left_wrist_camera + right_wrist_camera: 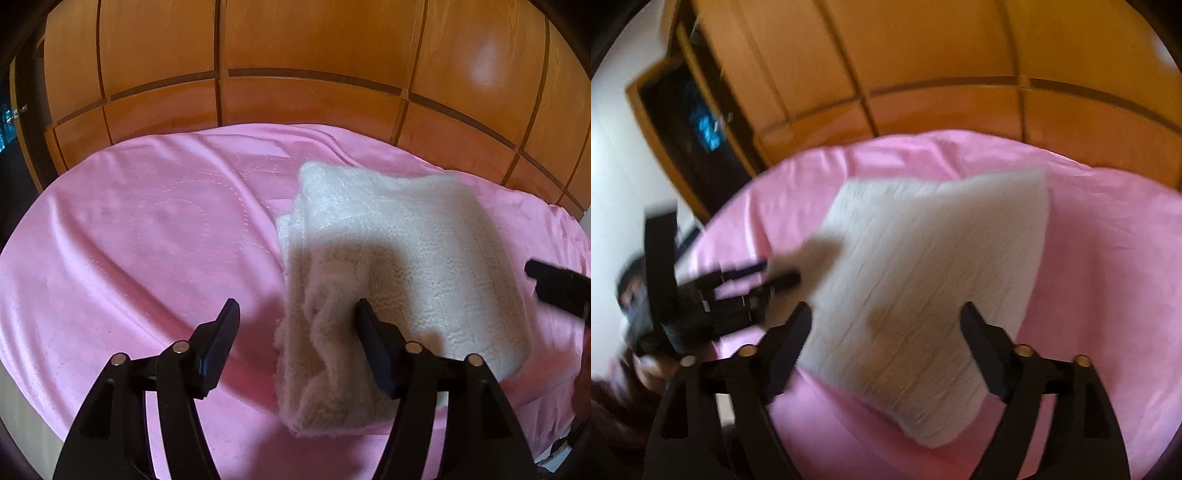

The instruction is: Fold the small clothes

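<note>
A cream knitted garment lies folded in a thick rectangle on the pink bedsheet. My left gripper stands open at the garment's near left edge; the bunched edge lies between its fingers and the pads do not press on it. In the blurred right wrist view the same garment fills the middle, and my right gripper hangs open just above its near side, holding nothing. The left gripper shows at the garment's left corner. One finger of the right gripper pokes in from the right edge.
Orange wooden wardrobe panels rise right behind the bed. A dark doorway and a white wall stand to the left. A hand holds the left gripper. Bare pink sheet surrounds the garment.
</note>
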Motion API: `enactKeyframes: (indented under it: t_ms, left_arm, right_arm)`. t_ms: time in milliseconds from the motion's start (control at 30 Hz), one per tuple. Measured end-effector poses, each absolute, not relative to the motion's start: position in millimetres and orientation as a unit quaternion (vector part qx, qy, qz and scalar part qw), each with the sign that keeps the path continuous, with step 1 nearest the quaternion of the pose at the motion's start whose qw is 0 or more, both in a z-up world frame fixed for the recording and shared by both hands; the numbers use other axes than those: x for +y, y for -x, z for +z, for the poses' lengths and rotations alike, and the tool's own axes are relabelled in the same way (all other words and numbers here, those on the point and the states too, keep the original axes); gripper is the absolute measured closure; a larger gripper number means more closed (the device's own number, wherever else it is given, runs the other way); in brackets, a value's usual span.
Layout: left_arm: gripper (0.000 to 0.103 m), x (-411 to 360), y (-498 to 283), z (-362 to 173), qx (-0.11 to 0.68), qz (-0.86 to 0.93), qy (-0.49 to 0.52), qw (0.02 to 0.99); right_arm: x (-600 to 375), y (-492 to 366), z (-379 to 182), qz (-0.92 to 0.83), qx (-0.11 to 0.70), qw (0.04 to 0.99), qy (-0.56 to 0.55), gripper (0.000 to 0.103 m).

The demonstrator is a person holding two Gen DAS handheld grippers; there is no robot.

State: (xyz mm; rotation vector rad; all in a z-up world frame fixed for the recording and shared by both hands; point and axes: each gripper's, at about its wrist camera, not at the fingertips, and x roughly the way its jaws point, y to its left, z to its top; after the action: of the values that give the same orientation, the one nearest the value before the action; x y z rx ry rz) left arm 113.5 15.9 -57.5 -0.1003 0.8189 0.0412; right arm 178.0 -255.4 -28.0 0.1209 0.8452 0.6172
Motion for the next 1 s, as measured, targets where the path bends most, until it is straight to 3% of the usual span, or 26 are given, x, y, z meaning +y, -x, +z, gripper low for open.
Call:
enactKeyframes:
  t_ms: [200, 367, 467, 567, 633, 700, 1000]
  left_arm:
    - [0.036, 19.9, -121.1, -69.7, 0.41, -0.003, 0.062, 0.91]
    - [0.034, 45.8, -135.2, -90.7, 0.423, -0.071, 0.149, 0.891]
    - [0.041, 60.4, -141.7, -101.3, 0.424, -0.117, 0.194, 0.877]
    - [0.055, 66.0, -146.6, -111.3, 0.425, -0.152, 0.221, 0.864]
    - [0.064, 68.6, -146.8, -114.4, 0.419, -0.171, 0.236, 0.86]
    - [0.073, 68.9, -145.3, -113.3, 0.415, -0.182, 0.243, 0.858]
    - [0.079, 27.8, -143.1, -78.5, 0.396, -0.23, 0.216, 0.862]
  right_arm:
    - [-295.8, -233.5, -62.9, 0.264, 0.451, 0.836, -0.169, 0.015]
    - [-292.9, -259.8, -95.8, 0.283, 0.481, 0.8, -0.218, 0.015]
    - [-275.8, -266.9, -105.6, 0.306, 0.493, 0.782, -0.229, 0.015]
    - [-259.2, -271.0, -113.1, 0.326, 0.496, 0.769, -0.237, 0.025]
    - [-255.8, -272.0, -111.9, 0.327, 0.495, 0.77, -0.234, 0.043]
    - [-253.1, -266.5, -102.5, 0.328, 0.486, 0.78, -0.217, 0.052]
    - [-277.0, -222.1, -39.2, 0.335, 0.41, 0.829, -0.183, 0.058]
